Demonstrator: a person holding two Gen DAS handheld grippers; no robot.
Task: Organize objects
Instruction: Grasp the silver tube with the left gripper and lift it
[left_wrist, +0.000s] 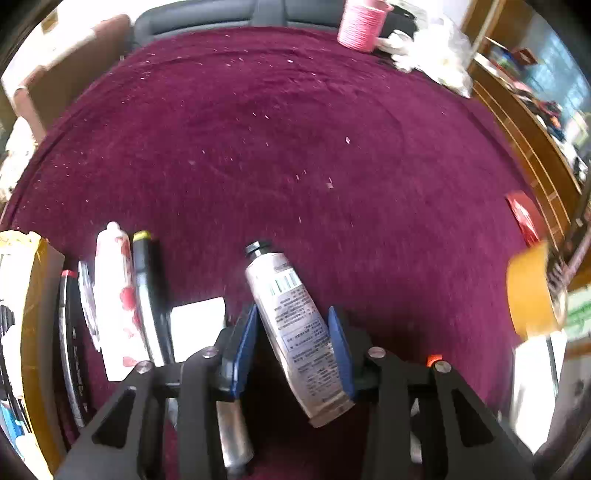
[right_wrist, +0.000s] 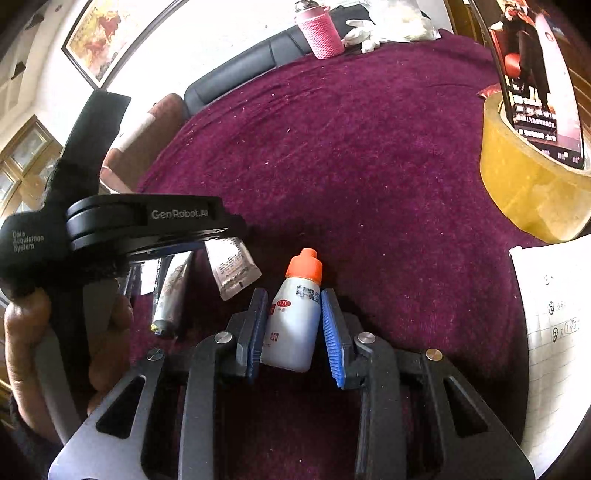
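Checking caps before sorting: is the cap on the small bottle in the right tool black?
No, the white bottle between the right tool's pads has an orange cap.

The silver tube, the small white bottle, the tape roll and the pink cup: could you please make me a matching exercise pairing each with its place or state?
Things:
1. silver tube
2. white bottle
3. tape roll
4. pink cup

Places or states:
A. at the far edge of the purple cloth
B. between the jaws of the right gripper
C. with a phone standing in its hole
D. between the jaws of the left gripper

Pairs: 1-D, 2-B, 3-C, 4-A
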